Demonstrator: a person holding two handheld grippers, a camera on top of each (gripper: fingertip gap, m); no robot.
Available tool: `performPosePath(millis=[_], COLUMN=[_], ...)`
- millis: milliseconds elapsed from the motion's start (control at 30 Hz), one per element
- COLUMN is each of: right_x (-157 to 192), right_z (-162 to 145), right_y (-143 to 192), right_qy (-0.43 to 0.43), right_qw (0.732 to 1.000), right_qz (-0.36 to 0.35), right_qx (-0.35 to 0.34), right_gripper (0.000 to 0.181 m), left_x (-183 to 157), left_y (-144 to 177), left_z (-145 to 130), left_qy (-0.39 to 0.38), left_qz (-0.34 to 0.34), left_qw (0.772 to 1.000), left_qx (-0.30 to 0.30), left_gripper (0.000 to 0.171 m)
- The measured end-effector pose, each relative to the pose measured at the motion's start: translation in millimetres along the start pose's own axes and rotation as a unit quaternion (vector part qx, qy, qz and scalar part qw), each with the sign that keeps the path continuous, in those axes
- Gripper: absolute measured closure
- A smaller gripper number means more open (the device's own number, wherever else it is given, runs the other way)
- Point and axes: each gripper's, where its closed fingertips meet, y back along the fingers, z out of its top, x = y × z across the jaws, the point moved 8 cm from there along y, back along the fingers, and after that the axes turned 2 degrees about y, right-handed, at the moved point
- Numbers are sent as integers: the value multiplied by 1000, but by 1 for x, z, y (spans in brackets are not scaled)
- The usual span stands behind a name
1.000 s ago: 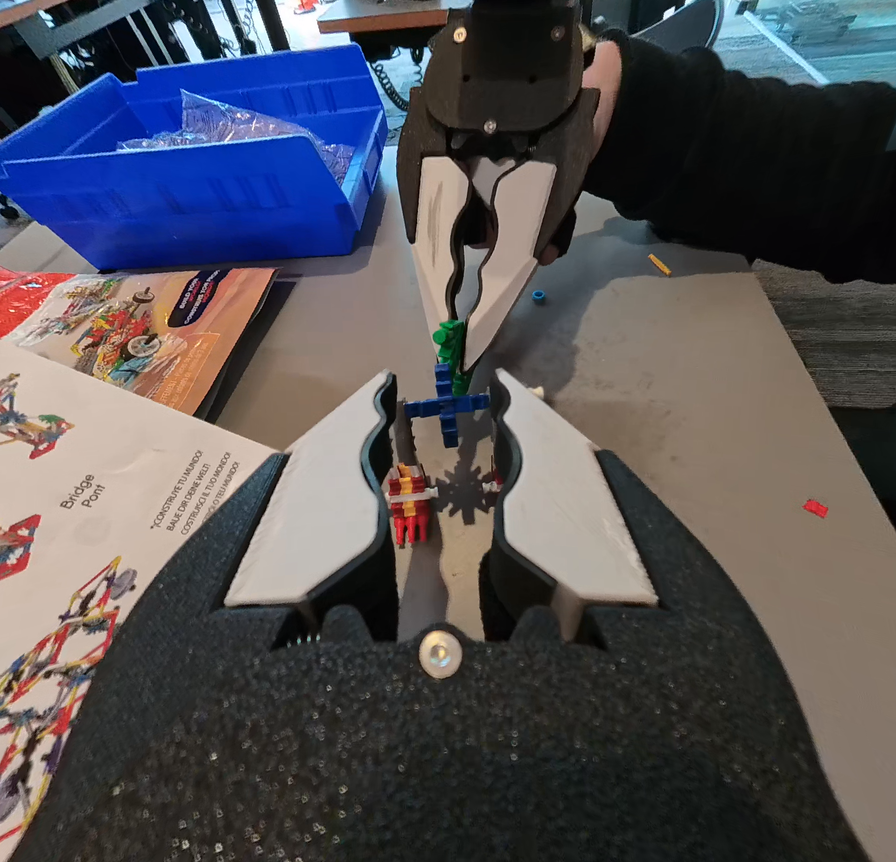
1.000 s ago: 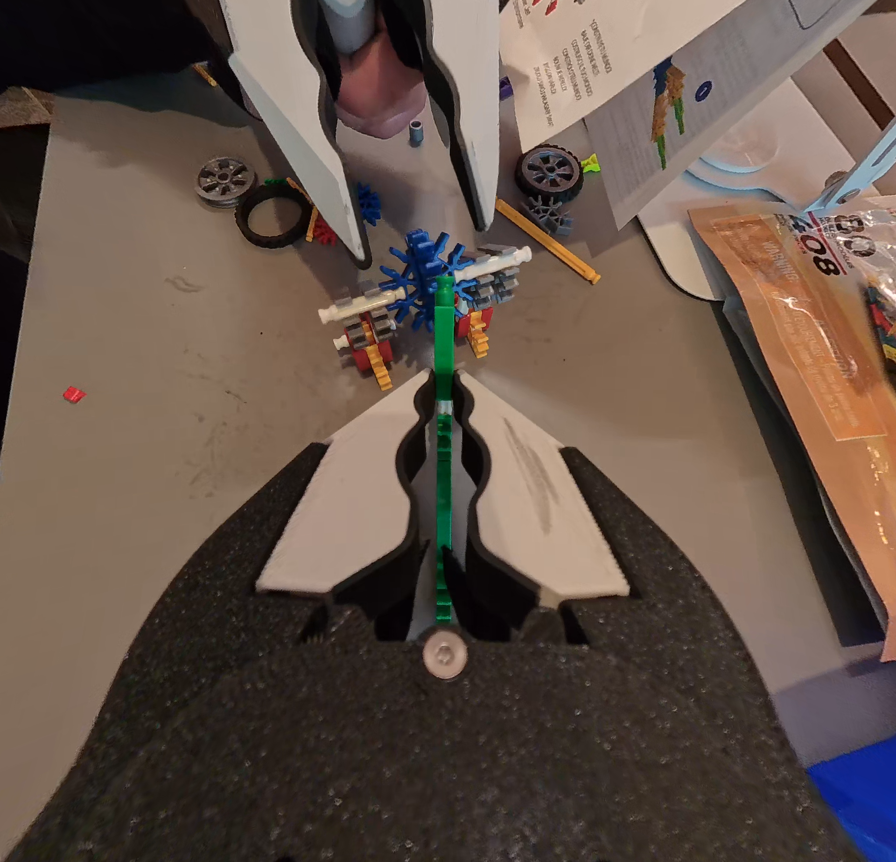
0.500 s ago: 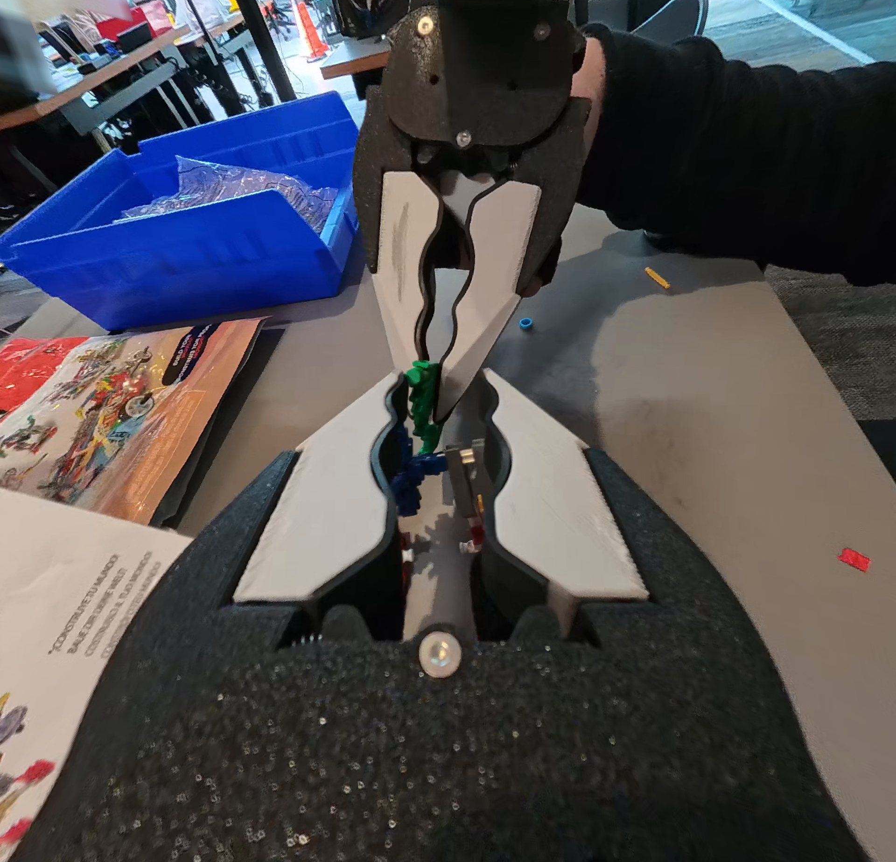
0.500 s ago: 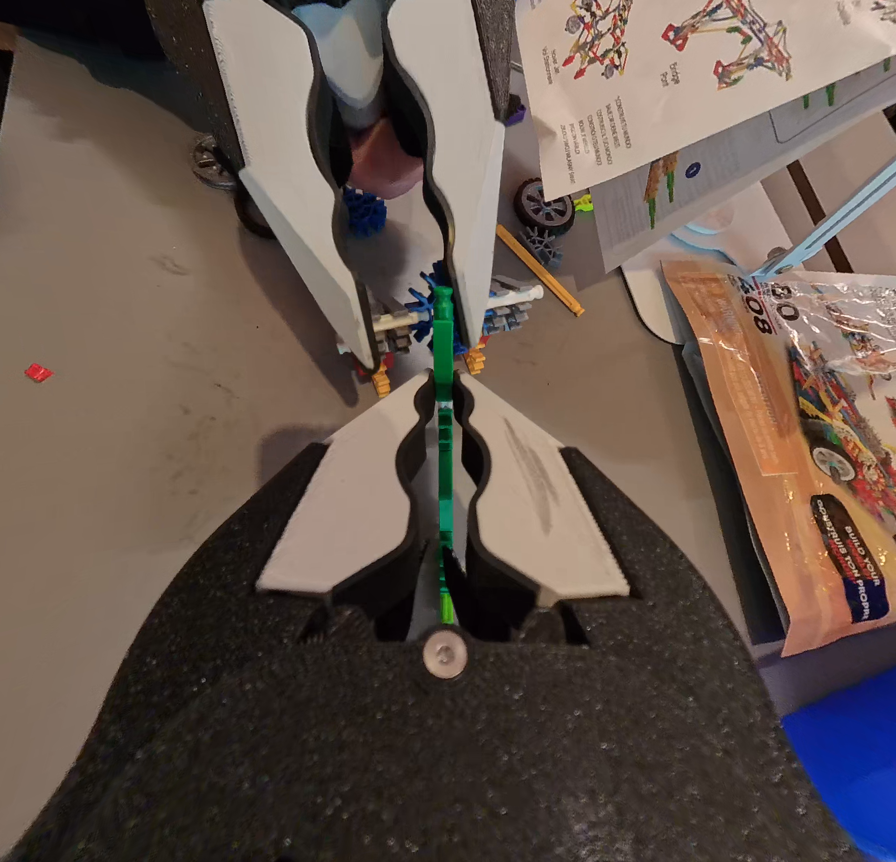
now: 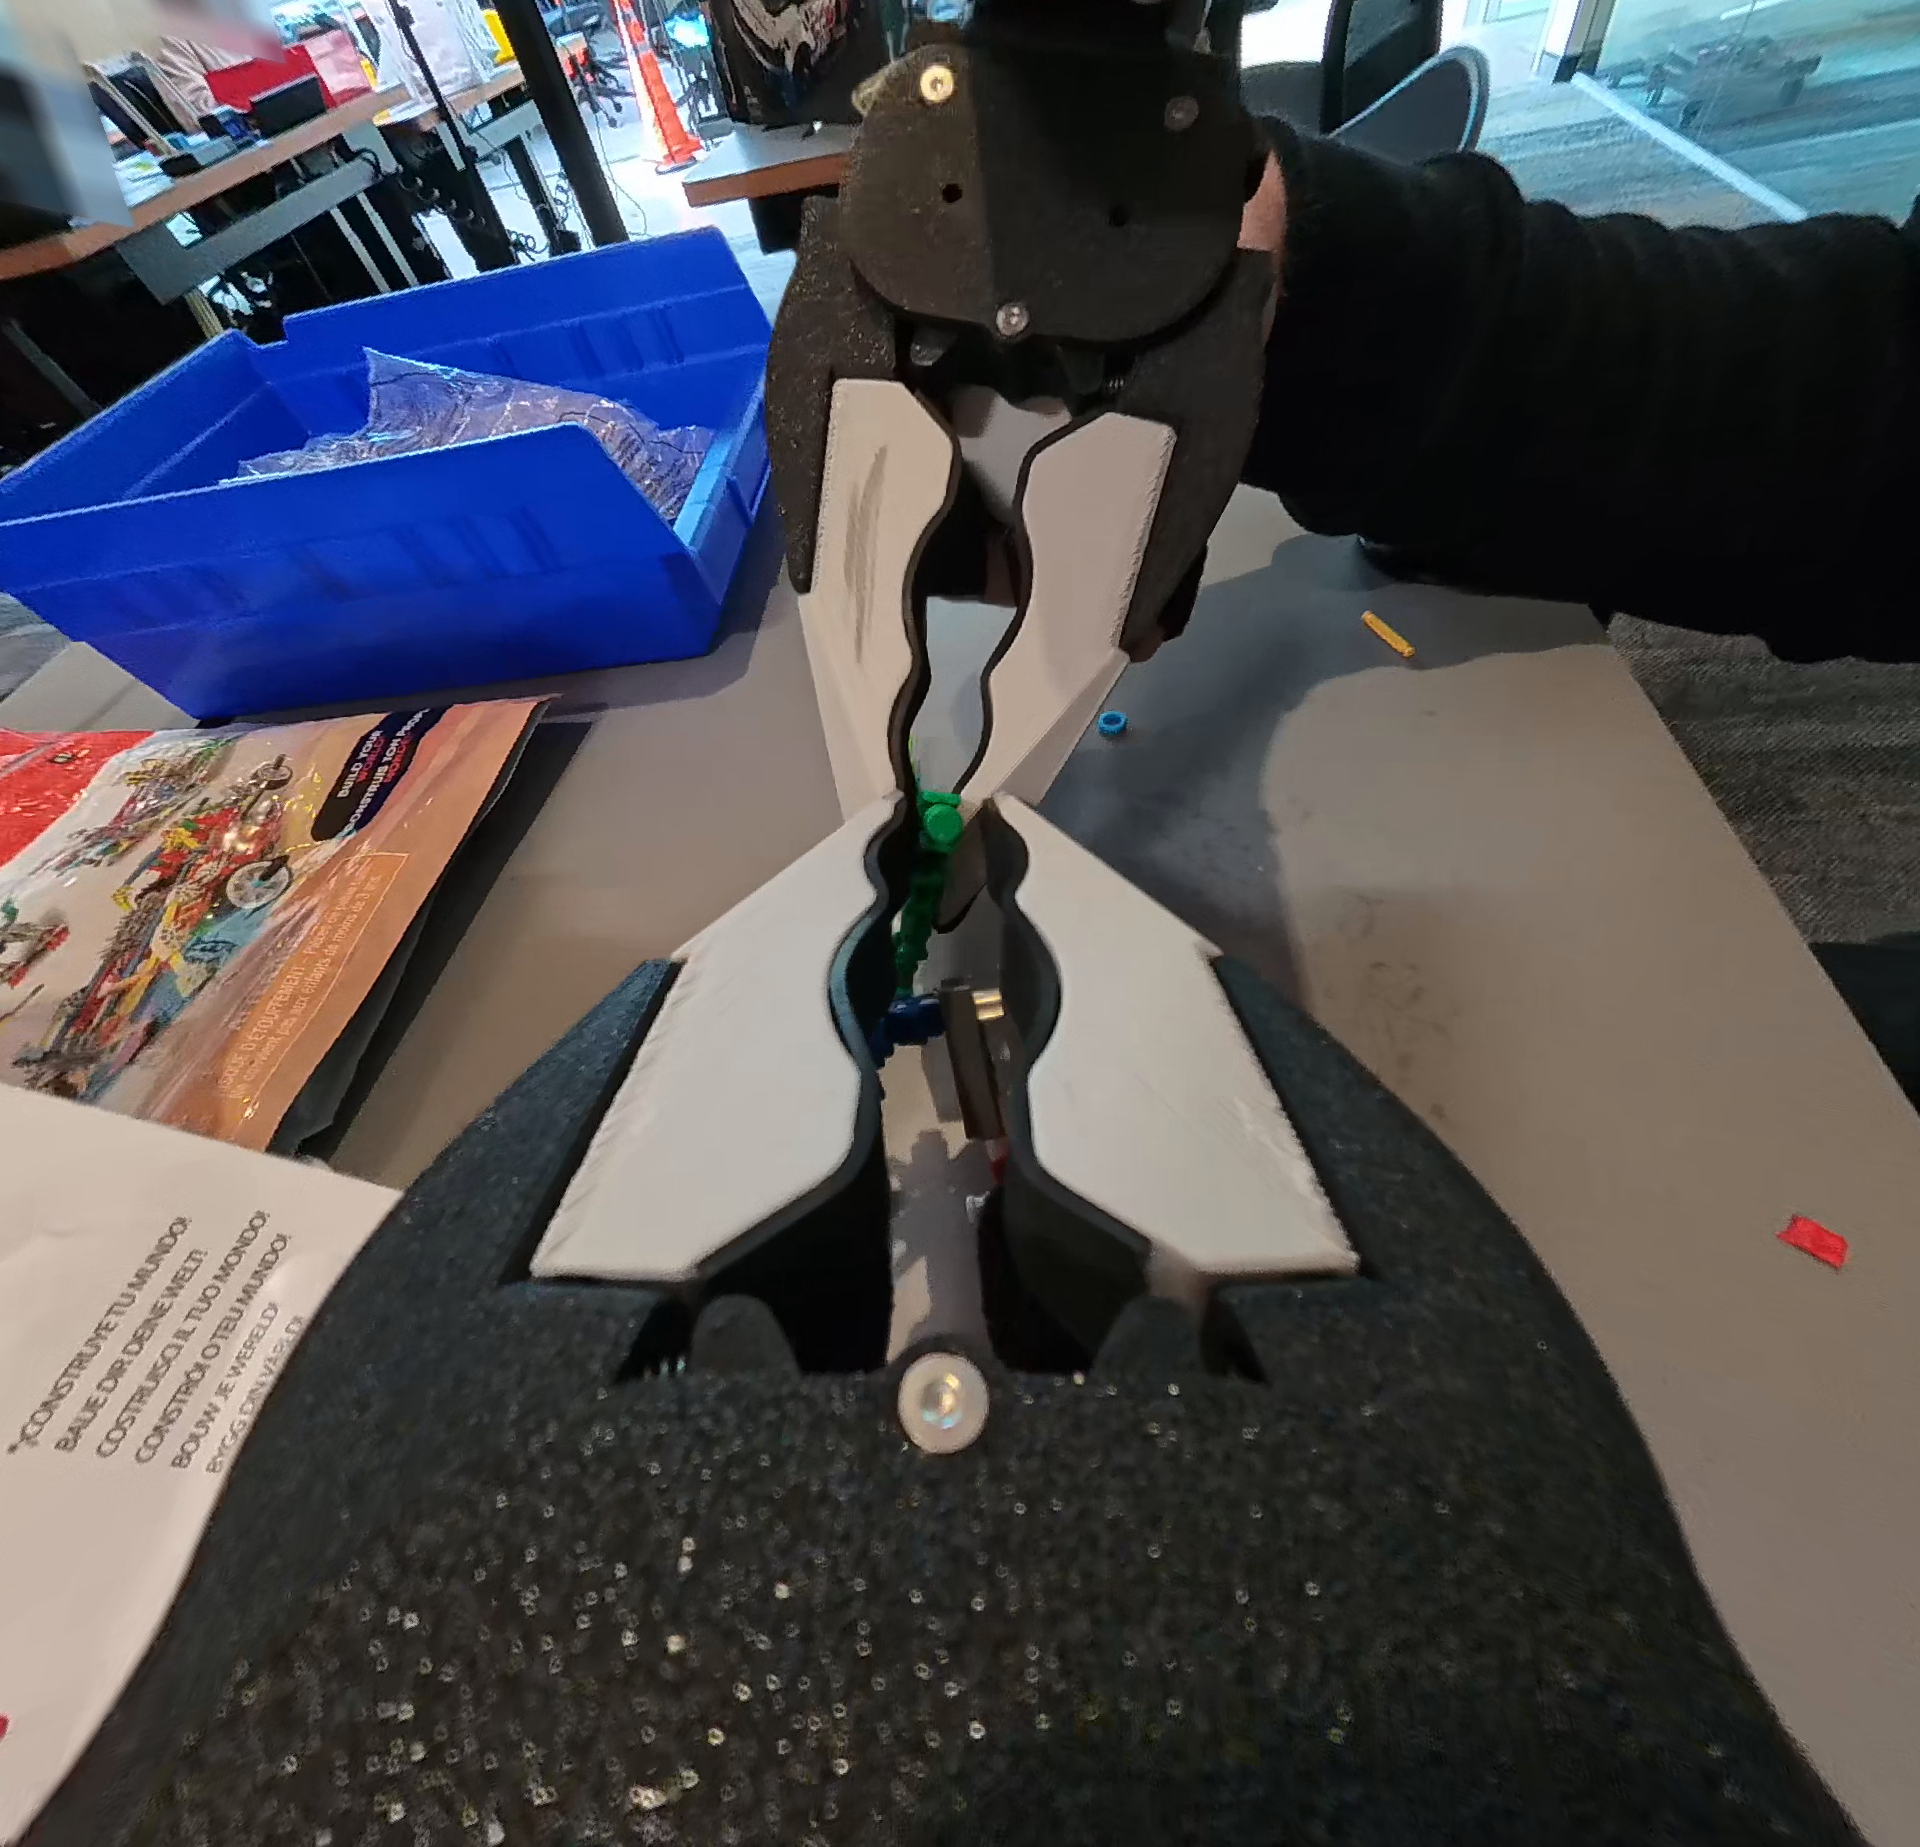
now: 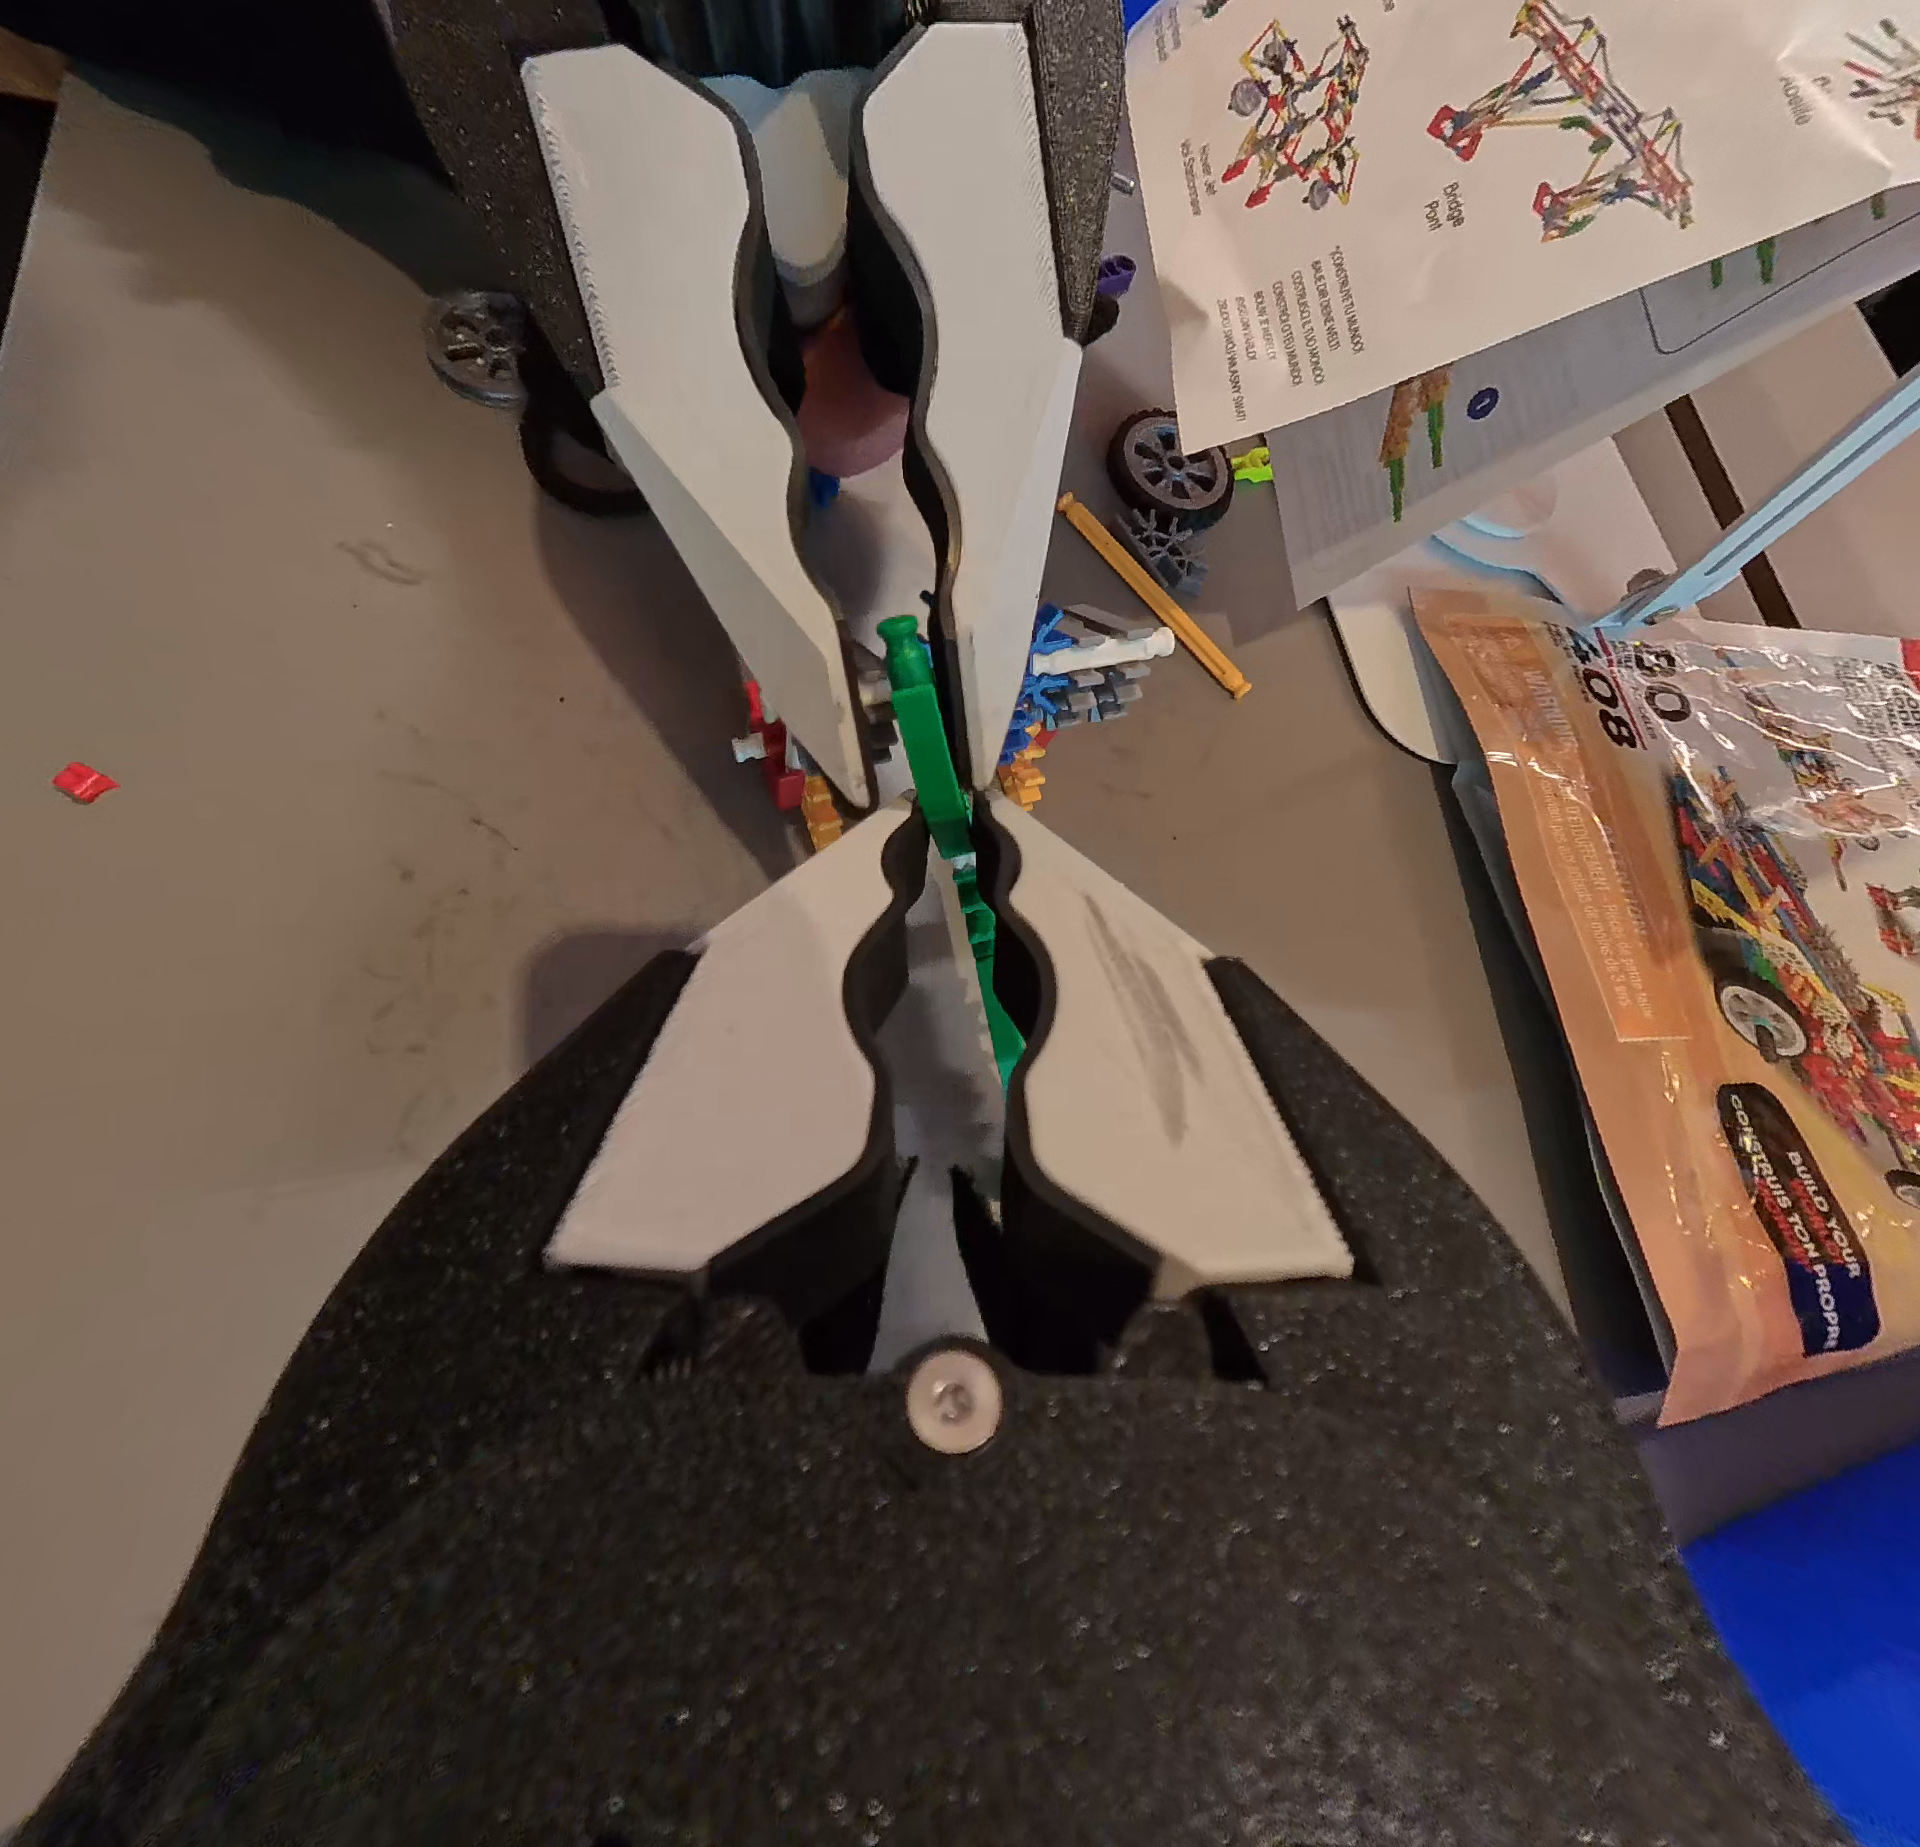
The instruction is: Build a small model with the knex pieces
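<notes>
My right gripper (image 6: 945,810) is shut on a green rod (image 6: 920,717), which sticks out past its tips. The rod's front end lies between the fingers of my left gripper (image 6: 914,779), tip to tip with the right one. A small toy model (image 6: 1081,675) of blue, grey, red and yellow pieces on a white rod sits on the grey table under them. In the left wrist view, my left gripper (image 5: 948,810) has closed in around the model's blue connector (image 5: 904,1028) and a grey piece, with the green rod (image 5: 920,893) running down between its fingers from the right gripper (image 5: 935,789).
A blue bin (image 5: 416,550) with clear bags stands at the back left. A printed parts bag (image 5: 208,893) and an instruction sheet (image 5: 125,1330) lie on the left. Wheels (image 6: 1174,467), a yellow rod (image 6: 1153,592) and a red bit (image 6: 85,782) lie loose. A black sleeve (image 5: 1558,395) reaches in from the right. My two grippers' fingertips are within a few centimetres of each other.
The two grippers have come together tip to tip. My left gripper's jaws have narrowed around the model. The green rod has gone in between the left fingers.
</notes>
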Motion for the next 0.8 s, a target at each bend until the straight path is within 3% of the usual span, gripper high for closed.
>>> performPosePath(millis=[600,800], right_x=[-8,-12], right_z=[3,-3], right_y=[5,2], right_qy=[-50,-79], right_qw=[996,994], right_qz=[13,18], right_qx=[-78,-75], right_gripper=[173,176], left_x=[14,22], left_y=[9,16], left_z=[4,2], left_qy=[68,77], left_qz=[-3,-5], left_qw=[995,996], left_qx=[-68,-49], left_gripper=[166,153])
